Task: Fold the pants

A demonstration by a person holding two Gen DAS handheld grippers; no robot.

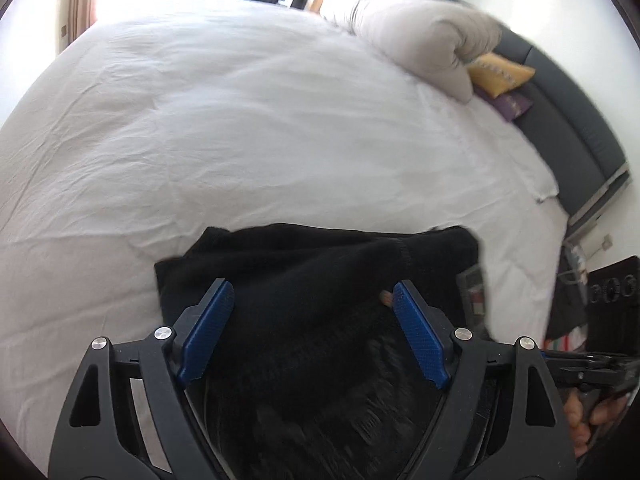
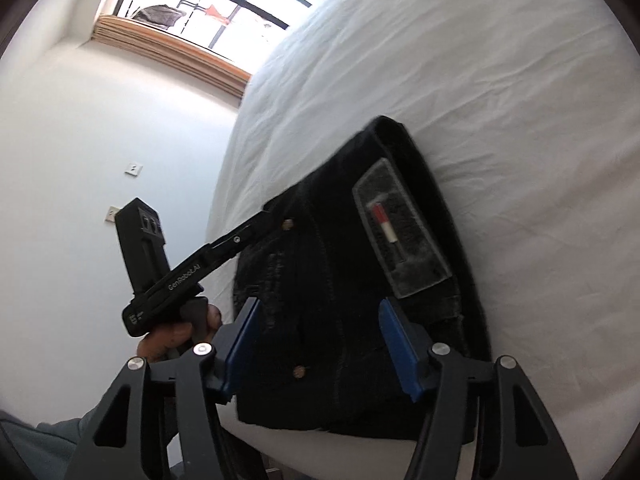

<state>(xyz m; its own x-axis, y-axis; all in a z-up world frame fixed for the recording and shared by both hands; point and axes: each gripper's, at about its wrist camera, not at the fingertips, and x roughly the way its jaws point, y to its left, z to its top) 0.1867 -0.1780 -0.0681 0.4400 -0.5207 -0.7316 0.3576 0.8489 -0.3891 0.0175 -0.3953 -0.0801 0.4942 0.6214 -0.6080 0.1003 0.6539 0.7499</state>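
Lower centre, both views: black pants, folded compact, on white bed edge. Left gripper, right gripper: jaws wide, empty. Risk: a snagged layer undoes the fold.

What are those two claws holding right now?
Nothing. Both the left gripper and right gripper are open over the folded pants.
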